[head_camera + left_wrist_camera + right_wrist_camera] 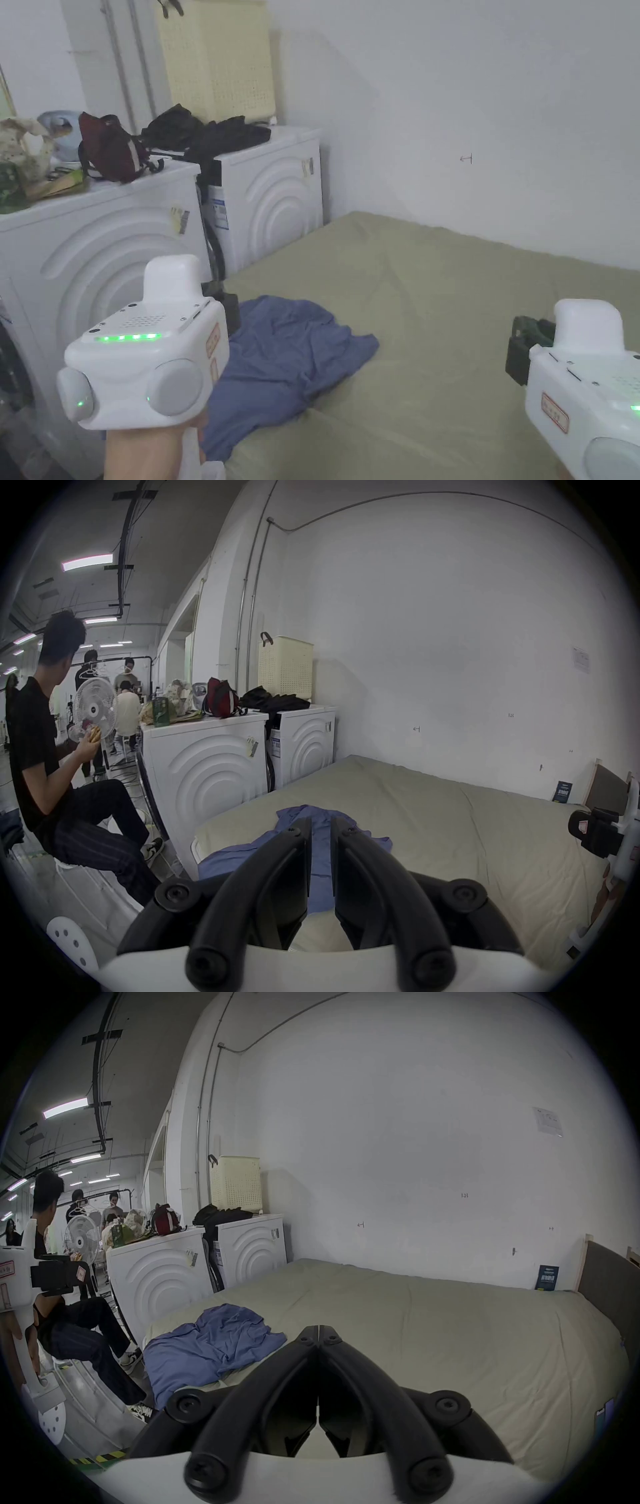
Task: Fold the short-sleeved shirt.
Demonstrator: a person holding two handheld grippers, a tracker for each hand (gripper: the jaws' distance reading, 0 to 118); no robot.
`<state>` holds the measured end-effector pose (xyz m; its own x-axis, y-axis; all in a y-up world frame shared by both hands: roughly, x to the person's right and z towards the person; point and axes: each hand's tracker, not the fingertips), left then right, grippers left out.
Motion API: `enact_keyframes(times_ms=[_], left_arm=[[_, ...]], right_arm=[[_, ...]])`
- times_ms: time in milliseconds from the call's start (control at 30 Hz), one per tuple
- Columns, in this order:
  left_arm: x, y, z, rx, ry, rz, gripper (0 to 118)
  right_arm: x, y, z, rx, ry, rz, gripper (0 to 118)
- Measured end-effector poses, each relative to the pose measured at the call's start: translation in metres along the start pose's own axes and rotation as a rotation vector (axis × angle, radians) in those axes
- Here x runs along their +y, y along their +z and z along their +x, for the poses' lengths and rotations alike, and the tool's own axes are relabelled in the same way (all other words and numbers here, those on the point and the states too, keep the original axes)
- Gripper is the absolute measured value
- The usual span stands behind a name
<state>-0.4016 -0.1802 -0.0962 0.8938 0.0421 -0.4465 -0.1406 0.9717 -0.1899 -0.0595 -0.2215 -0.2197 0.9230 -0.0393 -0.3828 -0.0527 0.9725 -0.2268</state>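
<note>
At the far left, two white washing machines (106,250) stand side by side against the wall, their tops cluttered with a dark red bag (109,147), black clothes (206,134) and a cream laundry basket (215,59). Beyond them, in the left gripper view, a person (45,750) in dark clothes sits facing a white fan (96,708). The left gripper (320,826) is held in the air just above the near left corner of the bed (437,325), its jaws a little apart with nothing between them. Beneath and just ahead of it lies the short-sleeved shirt (294,362), blue and crumpled in a loose heap on the olive sheet, one edge hanging over the bed's side near the machines. To the right, well apart from the shirt, the right gripper (318,1329) hovers over bare sheet with its jaws pressed together tip to tip, gripping nothing.
</note>
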Motion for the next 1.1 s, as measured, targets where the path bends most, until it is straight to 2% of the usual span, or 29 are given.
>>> enact_keyframes(times_ms=[167, 333, 533, 667, 900, 1000, 1033, 1067, 1100], left_arm=[[-0.005, -0.010, 0.002, -0.006, -0.005, -0.015, 12], [-0.015, -0.048, 0.007, -0.029, -0.040, -0.090, 12], [-0.052, -0.129, 0.017, -0.133, -0.046, -0.300, 12], [-0.083, -0.188, 0.026, -0.129, -0.083, -0.419, 12], [-0.131, -0.279, 0.038, -0.168, -0.180, -0.662, 12], [-0.151, -0.315, 0.029, -0.188, -0.136, -0.764, 12], [-0.154, -0.323, 0.028, -0.166, -0.143, -0.775, 14], [-0.158, -0.332, 0.025, -0.164, -0.153, -0.781, 26], [-0.160, -0.340, 0.023, -0.165, -0.156, -0.827, 53]], right_arm=[[-0.002, -0.006, 0.002, 0.001, -0.009, -0.014, 1], [-0.009, -0.011, 0.004, -0.007, 0.000, -0.042, 1], [-0.038, -0.032, 0.012, -0.029, -0.006, -0.139, 1], [-0.056, -0.048, 0.017, -0.034, -0.013, -0.185, 1], [-0.080, -0.071, 0.028, -0.027, -0.081, -0.271, 1], [-0.086, -0.073, 0.030, -0.036, -0.067, -0.287, 1], [-0.089, -0.074, 0.031, -0.040, -0.054, -0.290, 1], [-0.090, -0.075, 0.031, -0.043, -0.043, -0.295, 1], [-0.092, -0.075, 0.032, -0.044, -0.039, -0.302, 1]])
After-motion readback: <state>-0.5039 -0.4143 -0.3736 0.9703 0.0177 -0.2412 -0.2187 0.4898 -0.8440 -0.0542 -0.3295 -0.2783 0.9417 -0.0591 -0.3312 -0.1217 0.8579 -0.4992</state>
